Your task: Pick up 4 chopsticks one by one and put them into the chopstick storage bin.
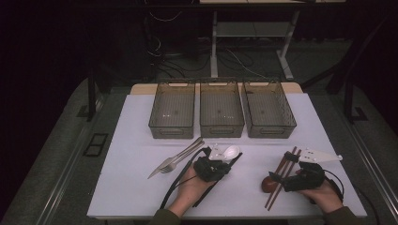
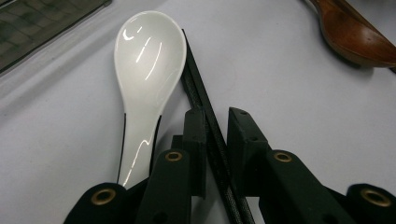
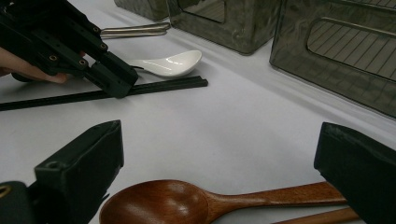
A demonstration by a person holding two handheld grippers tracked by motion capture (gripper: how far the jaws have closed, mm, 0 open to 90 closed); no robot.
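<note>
A glossy white ceramic-looking spoon (image 2: 148,60) is seen beside matt black chopsticks (image 2: 205,112). At three o'clock, a smooth, polished wooden spoon (image 3: 177,201) is shown. Translucent smoky plastic bins (image 1: 221,110) and shiny metal cutlery (image 1: 176,158) are set on a matt white tabletop (image 1: 131,187).

We see the high view dim all round, the room behind nearly black, while the white counter (image 1: 141,187) catches soft light from above and throws barely any shadow. In the left gripper view, bright streaks of glare run down the white ceramic spoon (image 2: 148,60), and the near black parts go soft. In the right gripper view the wooden spoon (image 3: 187,203) shows a gentle sheen, the grey bins (image 3: 336,51) sit slightly blurred, and edges bend a little.
</note>
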